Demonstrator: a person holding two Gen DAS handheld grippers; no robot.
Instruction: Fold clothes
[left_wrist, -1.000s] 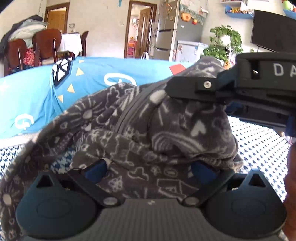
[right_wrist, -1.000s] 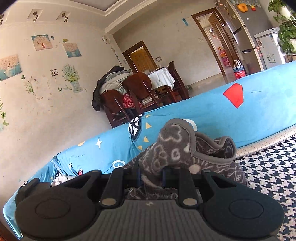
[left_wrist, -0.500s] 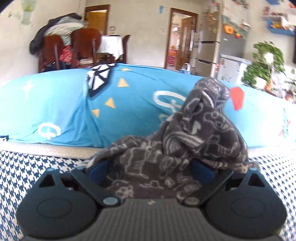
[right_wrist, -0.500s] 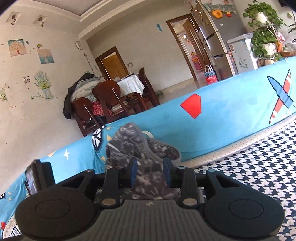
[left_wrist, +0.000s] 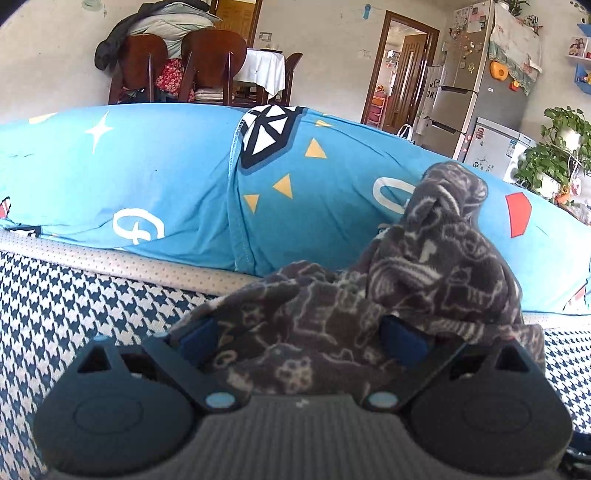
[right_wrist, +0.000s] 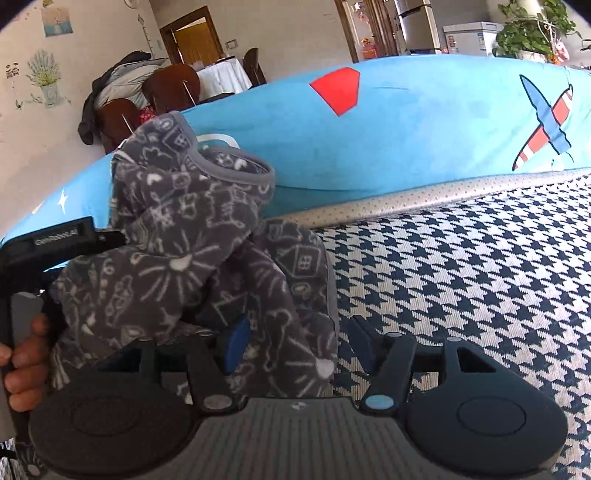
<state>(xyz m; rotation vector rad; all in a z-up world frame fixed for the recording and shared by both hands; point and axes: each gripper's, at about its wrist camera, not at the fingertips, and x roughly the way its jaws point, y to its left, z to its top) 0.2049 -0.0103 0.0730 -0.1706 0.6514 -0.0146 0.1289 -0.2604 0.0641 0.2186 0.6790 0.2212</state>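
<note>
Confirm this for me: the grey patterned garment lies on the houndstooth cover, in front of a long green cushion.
Not quite. The cushion behind the grey patterned garment is bright blue with printed shapes, not green; the left wrist view shows it plainly. The garment does lie on the houndstooth cover.

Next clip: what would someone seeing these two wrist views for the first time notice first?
The grey patterned garment bunched up in front of both cameras, heaped on the houndstooth cover. Behind it runs a long bright blue cushion with a red shape and a striped plane. In the right wrist view the right gripper stands open, and a hand holds the left gripper, also spread wide, at the left edge.
</note>
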